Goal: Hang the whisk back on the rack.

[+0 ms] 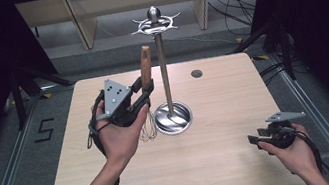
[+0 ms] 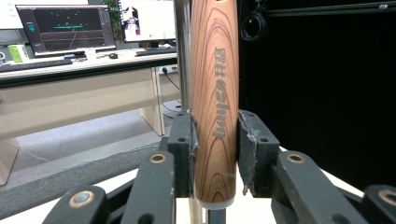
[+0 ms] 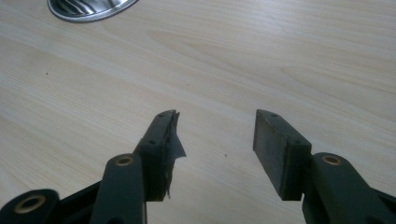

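While the left gripper (image 1: 144, 91) clamps the whisk (image 1: 147, 93) by its wooden handle, upright beside the hanging stand (image 1: 162, 62), the right gripper (image 1: 260, 138) rests spread wide. Next, I'd guess, lift it to a hook.

The whisk (image 1: 147, 106) has a glossy grained wooden handle and thin metal wires; the stand (image 1: 164, 72) is shiny polished metal.

The whisk (image 1: 148, 110) is up off the table (image 1: 225, 163), just left of the stand (image 1: 164, 72).
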Available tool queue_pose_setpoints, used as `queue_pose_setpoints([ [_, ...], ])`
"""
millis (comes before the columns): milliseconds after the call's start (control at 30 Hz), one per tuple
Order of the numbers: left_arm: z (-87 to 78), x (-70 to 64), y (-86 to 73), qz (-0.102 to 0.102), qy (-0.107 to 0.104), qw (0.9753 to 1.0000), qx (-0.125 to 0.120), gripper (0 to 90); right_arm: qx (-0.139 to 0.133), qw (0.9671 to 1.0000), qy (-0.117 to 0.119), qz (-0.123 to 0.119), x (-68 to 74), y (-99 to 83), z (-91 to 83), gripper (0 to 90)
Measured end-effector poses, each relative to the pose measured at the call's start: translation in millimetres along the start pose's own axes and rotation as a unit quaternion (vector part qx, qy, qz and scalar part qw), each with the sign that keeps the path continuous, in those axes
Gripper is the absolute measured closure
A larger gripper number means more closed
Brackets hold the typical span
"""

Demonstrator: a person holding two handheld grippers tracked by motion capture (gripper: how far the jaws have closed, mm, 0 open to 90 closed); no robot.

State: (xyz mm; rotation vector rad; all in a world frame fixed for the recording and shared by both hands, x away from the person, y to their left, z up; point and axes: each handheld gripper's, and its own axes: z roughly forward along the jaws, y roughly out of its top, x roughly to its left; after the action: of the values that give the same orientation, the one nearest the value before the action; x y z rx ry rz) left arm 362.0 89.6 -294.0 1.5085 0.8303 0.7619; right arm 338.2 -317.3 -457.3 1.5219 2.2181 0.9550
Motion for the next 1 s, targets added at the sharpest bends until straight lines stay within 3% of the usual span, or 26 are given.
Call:
queue_pose_setpoints([
  [300,3.9,-3.4,3.2,-0.001,-0.003,1.0,-0.002,68.3,0.001,1.0,0.0,0.002,0.3,0.0,0.0,50.3],
  [433,5.9,-5.1,4.9,-0.002,-0.001,1.0,-0.005,68.2,-0.006,0.9999,-0.001,-0.01,-0.9,-0.7,1.3,50.3],
  [467,6.1,-5.3,5.4,-0.001,0.0,1.0,-0.005,68.3,-0.002,1.0,0.001,0.003,0.6,0.1,0.2,50.3],
  [567,6.5,-5.9,6.7,0.0,0.002,1.0,-0.005,68.2,-0.001,1.0,0.001,0.004,0.6,0.0,0.2,50.3],
  [667,7.7,-6.8,7.4,-0.001,0.003,1.0,-0.007,68.2,-0.006,0.9999,-0.001,-0.01,-1.1,-0.7,1.5,50.2],
  [700,8.0,-7.1,7.8,-0.001,0.003,1.0,-0.006,68.2,0.0,1.0,0.002,0.003,0.8,0.2,0.2,50.2],
  [800,9.2,-8.1,8.8,-0.001,0.002,1.0,-0.007,68.2,-0.001,1.0,0.002,0.003,0.7,0.0,0.2,50.2],
  [833,9.6,-8.5,9.3,-0.002,0.002,1.0,-0.007,68.2,-0.006,0.9999,0.0,-0.009,-0.8,-0.7,1.3,50.2],
  [1000,12.0,-9.3,11.0,-0.001,0.004,1.0,-0.006,68.2,-0.006,0.9999,0.0,-0.011,-1.1,-0.7,1.6,50.2],
])
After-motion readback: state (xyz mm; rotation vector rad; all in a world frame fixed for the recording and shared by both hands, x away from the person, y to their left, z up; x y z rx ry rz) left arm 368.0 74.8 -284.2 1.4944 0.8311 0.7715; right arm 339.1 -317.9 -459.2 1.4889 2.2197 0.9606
